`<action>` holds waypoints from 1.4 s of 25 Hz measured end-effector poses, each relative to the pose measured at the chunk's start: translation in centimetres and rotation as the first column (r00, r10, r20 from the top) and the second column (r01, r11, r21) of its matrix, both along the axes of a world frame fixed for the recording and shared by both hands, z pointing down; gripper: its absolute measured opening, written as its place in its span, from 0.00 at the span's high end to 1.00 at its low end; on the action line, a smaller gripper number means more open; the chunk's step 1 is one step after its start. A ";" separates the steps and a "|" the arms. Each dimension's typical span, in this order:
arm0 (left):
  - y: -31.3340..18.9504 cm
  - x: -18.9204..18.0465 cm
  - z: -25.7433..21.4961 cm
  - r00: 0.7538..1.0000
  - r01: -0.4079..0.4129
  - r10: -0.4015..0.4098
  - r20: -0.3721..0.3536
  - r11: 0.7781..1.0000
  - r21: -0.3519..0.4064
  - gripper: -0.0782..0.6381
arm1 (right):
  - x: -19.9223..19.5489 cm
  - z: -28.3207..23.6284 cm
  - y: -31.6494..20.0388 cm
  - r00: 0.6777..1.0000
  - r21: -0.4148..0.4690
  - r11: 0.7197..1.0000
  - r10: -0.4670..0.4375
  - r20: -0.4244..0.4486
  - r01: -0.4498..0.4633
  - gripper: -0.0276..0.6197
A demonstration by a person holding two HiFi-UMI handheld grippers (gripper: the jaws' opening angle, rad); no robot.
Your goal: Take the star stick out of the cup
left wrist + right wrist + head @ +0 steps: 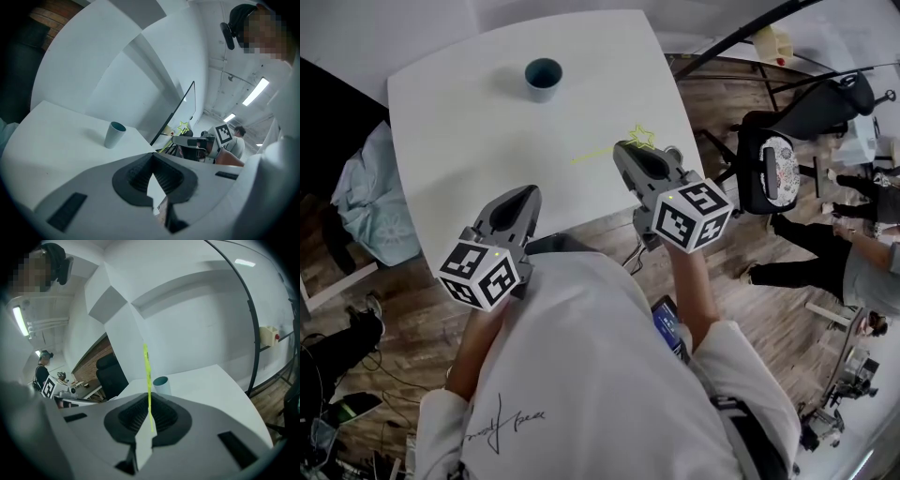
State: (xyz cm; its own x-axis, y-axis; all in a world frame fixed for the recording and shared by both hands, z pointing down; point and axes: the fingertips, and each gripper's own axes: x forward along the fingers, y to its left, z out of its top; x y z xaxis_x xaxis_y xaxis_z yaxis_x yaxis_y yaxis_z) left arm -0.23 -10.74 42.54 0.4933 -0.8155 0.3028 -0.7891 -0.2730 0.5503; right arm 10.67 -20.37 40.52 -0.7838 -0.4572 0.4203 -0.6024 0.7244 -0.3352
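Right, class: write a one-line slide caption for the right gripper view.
Right gripper shut on the yellow-green star stick, held clear of the cup standing behind on the white table.

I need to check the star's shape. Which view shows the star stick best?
Head view: the star stick shows star and shaft. Left gripper view shows a small distant star; right gripper view only the shaft in the right claw.

White surface (459, 103) on wood-plank floor (750, 309), pale cloth heap (370, 202) at left, black office chair (110, 372) before brown brick wall (93, 356), white walls (197, 310), ceiling strip lights (255, 91)
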 end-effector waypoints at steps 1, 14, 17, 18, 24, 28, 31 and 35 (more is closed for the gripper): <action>0.1 -0.1 0.0 1.000 0.001 -0.001 0.000 1.000 0.000 0.89 | 0.0 0.2 0.3 1.000 0.001 1.000 -0.005 -0.008 0.005 0.92; 0.7 -0.6 0.0 1.000 0.012 -0.012 0.002 1.000 0.005 0.89 | -0.1 2.1 2.3 0.999 -0.036 0.999 -0.032 -0.034 0.031 0.92; 1.0 -1.1 0.1 1.000 0.021 -0.022 0.002 1.000 0.005 0.89 | -0.4 2.4 2.8 0.998 -0.042 0.998 -0.041 -0.040 0.039 0.92; 1.1 -1.3 0.1 1.000 0.025 -0.025 0.002 1.000 0.005 0.89 | -0.5 2.6 2.9 0.998 -0.045 0.998 -0.044 -0.043 0.042 0.92; 1.5 -1.9 0.2 0.999 0.047 -0.047 -0.006 0.999 -0.001 0.89 | -0.9 3.4 4.0 0.997 -0.075 0.995 -0.066 -0.052 0.062 0.92; 1.7 -2.3 0.3 0.999 0.050 -0.050 -0.015 0.999 -0.001 0.89 | -1.4 3.7 4.6 0.996 -0.083 0.994 -0.075 -0.057 0.070 0.92; 1.9 -2.3 0.4 0.999 0.049 -0.049 -0.018 0.999 -0.004 0.89 | -1.7 3.9 4.9 0.995 -0.087 0.993 -0.083 -0.061 0.077 0.92; 2.0 -2.6 0.6 0.998 0.051 -0.051 -0.022 0.999 -0.006 0.89 | -1.9 4.0 5.2 0.993 -0.074 0.993 -0.094 -0.072 0.089 0.92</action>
